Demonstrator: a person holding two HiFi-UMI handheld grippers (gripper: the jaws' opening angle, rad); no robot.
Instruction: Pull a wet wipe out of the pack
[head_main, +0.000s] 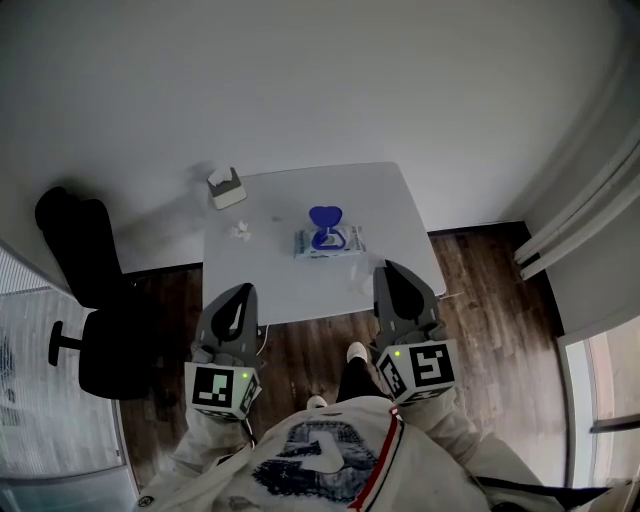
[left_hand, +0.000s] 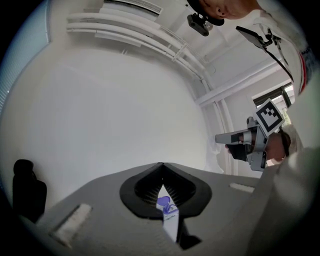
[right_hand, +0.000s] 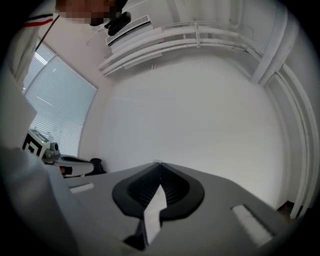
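Head view: the white wet-wipe pack with blue lid (head_main: 330, 241) sits mid-frame on the white table (head_main: 385, 200), the grey left gripper (head_main: 237, 298) and right gripper (head_main: 391, 280) below it both closed on nothing; unpinned, the pack could lift with the wipe

No legible text, brand or number anywhere. Wet wipe pack (head_main: 329, 242), mid-tabletop: blue print on the white wrap, too small to read. Black-and-white square markers, a code pattern without letters or digits, sit on the cube of the left gripper (head_main: 243, 290) and the cube of the right gripper (head_main: 387, 267). The right one also shows in the left gripper view, the left one partly in the right gripper view. Person's shirt (head_main: 320, 450): dark graphic, illegible.
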